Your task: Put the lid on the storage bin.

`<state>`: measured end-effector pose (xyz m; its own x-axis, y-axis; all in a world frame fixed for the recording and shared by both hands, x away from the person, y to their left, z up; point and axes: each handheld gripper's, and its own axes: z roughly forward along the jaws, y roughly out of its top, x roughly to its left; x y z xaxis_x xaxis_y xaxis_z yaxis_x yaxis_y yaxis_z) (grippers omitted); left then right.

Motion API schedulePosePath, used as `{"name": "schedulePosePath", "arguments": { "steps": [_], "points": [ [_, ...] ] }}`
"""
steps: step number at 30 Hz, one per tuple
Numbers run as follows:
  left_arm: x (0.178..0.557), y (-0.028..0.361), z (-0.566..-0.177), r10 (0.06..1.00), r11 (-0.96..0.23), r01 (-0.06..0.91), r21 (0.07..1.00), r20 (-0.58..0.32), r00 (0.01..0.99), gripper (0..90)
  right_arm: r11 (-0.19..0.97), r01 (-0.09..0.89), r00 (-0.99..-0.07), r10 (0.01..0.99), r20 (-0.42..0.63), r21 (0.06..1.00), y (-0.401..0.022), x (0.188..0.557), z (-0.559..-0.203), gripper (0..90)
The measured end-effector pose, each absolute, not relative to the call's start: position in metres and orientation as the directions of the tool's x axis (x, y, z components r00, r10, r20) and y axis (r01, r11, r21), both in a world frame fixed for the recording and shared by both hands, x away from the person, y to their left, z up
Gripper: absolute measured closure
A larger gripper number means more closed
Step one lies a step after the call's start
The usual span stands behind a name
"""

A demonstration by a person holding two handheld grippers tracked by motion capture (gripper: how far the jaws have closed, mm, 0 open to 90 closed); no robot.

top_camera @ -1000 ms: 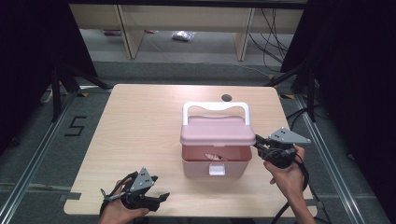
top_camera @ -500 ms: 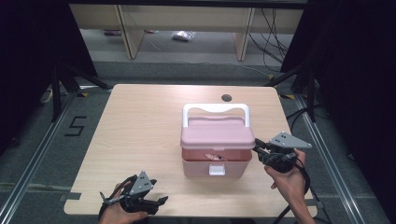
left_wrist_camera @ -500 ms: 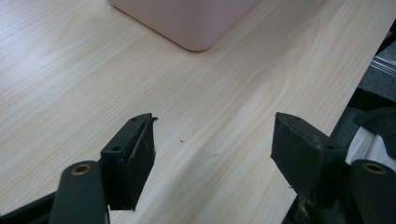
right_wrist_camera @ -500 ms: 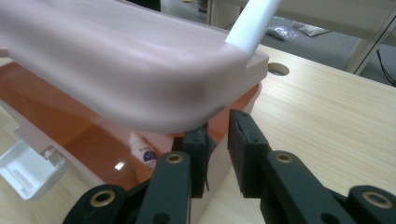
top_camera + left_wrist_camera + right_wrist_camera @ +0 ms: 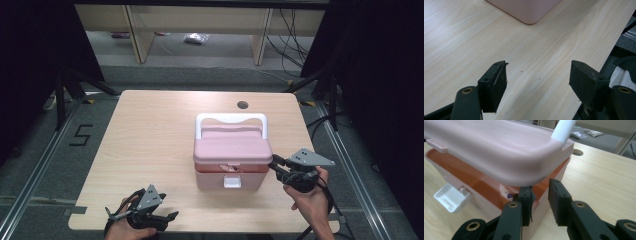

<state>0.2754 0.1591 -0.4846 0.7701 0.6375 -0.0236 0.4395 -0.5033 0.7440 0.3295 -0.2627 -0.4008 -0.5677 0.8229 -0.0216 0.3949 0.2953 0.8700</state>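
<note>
A pink lidded box with a white handle stands right of the table's middle. Its lid is lifted a little at the front, over a dark gap. My right gripper is at the box's right front corner. In the right gripper view its jaws straddle the box's side wall under the raised lid, one inside and one outside; they have just been opening and stand open. A small white bottle lies inside. My left gripper rests open near the table's front left edge, nothing between its jaws.
The box's white latch hangs open on its front wall. A round cable hole is in the table behind the box. The light wooden table is bare left of the box. Shelving and cables stand on the floor beyond.
My right gripper has slid a little toward the table's near edge along the box's corner, and its jaws have spread slightly. The left gripper has kept still.
</note>
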Motion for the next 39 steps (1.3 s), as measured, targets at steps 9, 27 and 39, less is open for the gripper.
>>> {"name": "schedulePosePath", "arguments": {
  "steps": [9, 27, 39],
  "points": [
    [0.274, 0.16, -0.485, 0.631, -0.52, 0.435, 0.736, -0.012, 0.776, 29.7, 0.273, 0.417, -0.556, 0.831, 0.005, 0.867, -0.263, 0.322, -0.405, 69.9],
    [0.273, 0.16, -0.485, 0.625, -0.532, 0.429, 0.73, -0.004, 0.781, 29.7, 0.266, 0.443, -0.571, 0.82, 0.041, 0.856, -0.268, 0.313, -0.415, 60.1],
    [0.273, 0.16, -0.485, 0.629, -0.527, 0.433, 0.732, -0.007, 0.778, 29.7, 0.237, 0.456, -0.565, 0.822, 0.073, 0.858, -0.279, 0.304, -0.418, 50.7]
  ]
}}
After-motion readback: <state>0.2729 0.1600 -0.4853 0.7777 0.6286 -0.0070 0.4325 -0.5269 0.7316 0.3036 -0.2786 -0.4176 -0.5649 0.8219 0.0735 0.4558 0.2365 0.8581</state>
